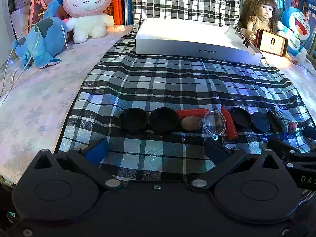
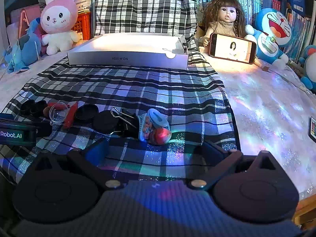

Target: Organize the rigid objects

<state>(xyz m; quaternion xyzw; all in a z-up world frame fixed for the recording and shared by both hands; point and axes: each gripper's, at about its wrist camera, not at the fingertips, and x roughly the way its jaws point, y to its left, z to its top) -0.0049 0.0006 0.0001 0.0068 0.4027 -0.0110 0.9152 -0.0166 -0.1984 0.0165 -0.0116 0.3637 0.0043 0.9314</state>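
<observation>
A row of small objects lies on the plaid cloth (image 1: 167, 85): two black lids (image 1: 134, 120) (image 1: 163, 122), a red crayon (image 1: 192, 113), a brown nut (image 1: 191, 123), a clear plastic dome (image 1: 214, 122), a second red crayon (image 1: 229, 126), more black lids (image 1: 240, 116), a black binder clip (image 2: 126, 121), a blue hair clip (image 2: 156, 121) and a small red ball (image 2: 162, 135). My left gripper (image 1: 156, 150) is open and empty, just short of the row. My right gripper (image 2: 154, 150) is open and empty, just short of the ball. A white box (image 1: 189, 39) stands behind.
Plush toys (image 1: 86, 9) stand at the back left. A doll (image 2: 223, 21), a lit phone (image 2: 233, 48) and a blue cat toy (image 2: 274, 33) stand at the back right. Books line the rear. A white cable (image 1: 11, 75) lies on the left.
</observation>
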